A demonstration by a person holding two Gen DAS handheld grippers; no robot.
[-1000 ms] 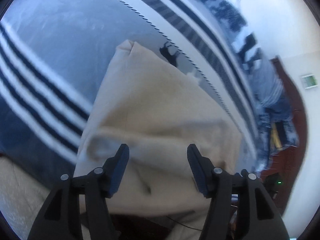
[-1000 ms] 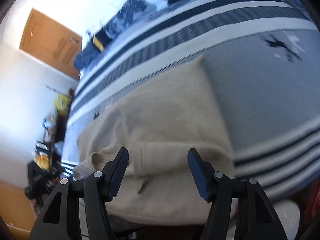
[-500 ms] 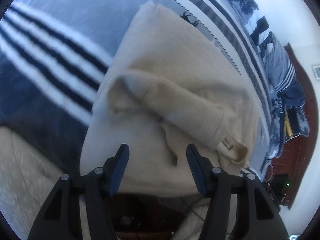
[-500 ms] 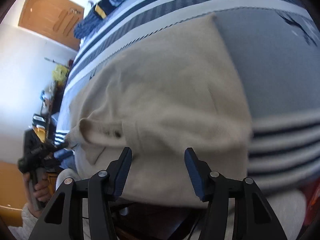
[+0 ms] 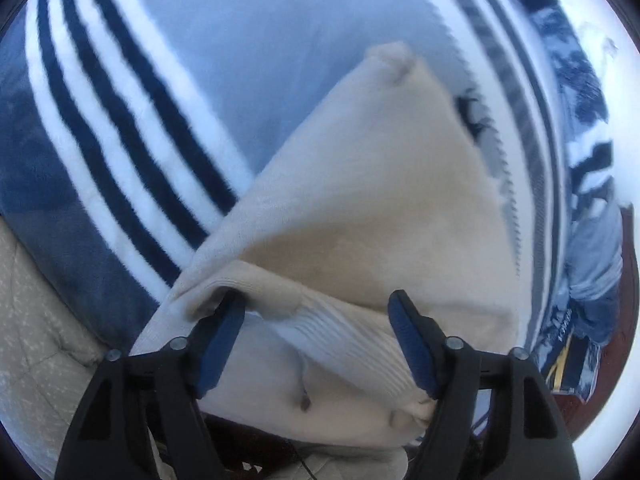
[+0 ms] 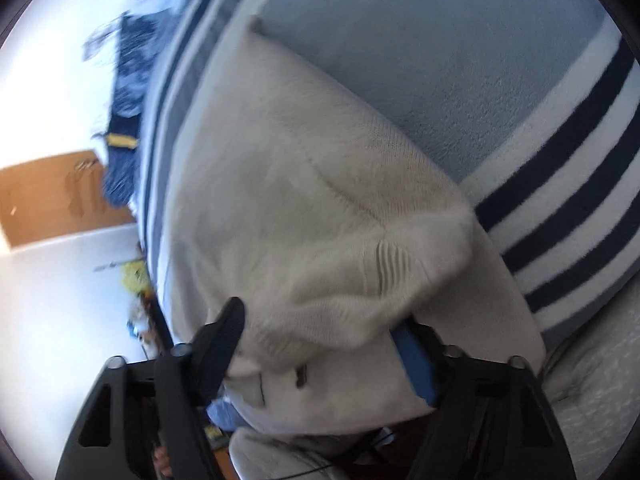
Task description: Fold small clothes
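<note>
A cream knit sweater [image 5: 372, 208] lies on a blue-and-white striped blanket [image 5: 120, 128], partly folded, with a ribbed sleeve laid across its near edge. My left gripper [image 5: 316, 320] is open, its fingers straddling the folded ribbed edge at the sweater's near left corner. In the right wrist view the same sweater [image 6: 304, 184] fills the middle. My right gripper [image 6: 320, 324] is open, with a bunched ribbed cuff [image 6: 388, 264] lying between its fingers and covering part of the right one.
The striped blanket [image 6: 560, 168] covers a bed with a beige quilted edge [image 5: 36, 340]. Dark blue patterned bedding [image 5: 580, 128] lies beyond the sweater. A wooden door [image 6: 52, 196] and floor clutter [image 6: 136, 276] show at the left of the right wrist view.
Both grippers have moved in on the sweater's near edge and rotated. The ribbed sleeve and cuff now sit between the fingers, where before the fingers hovered short of them.
</note>
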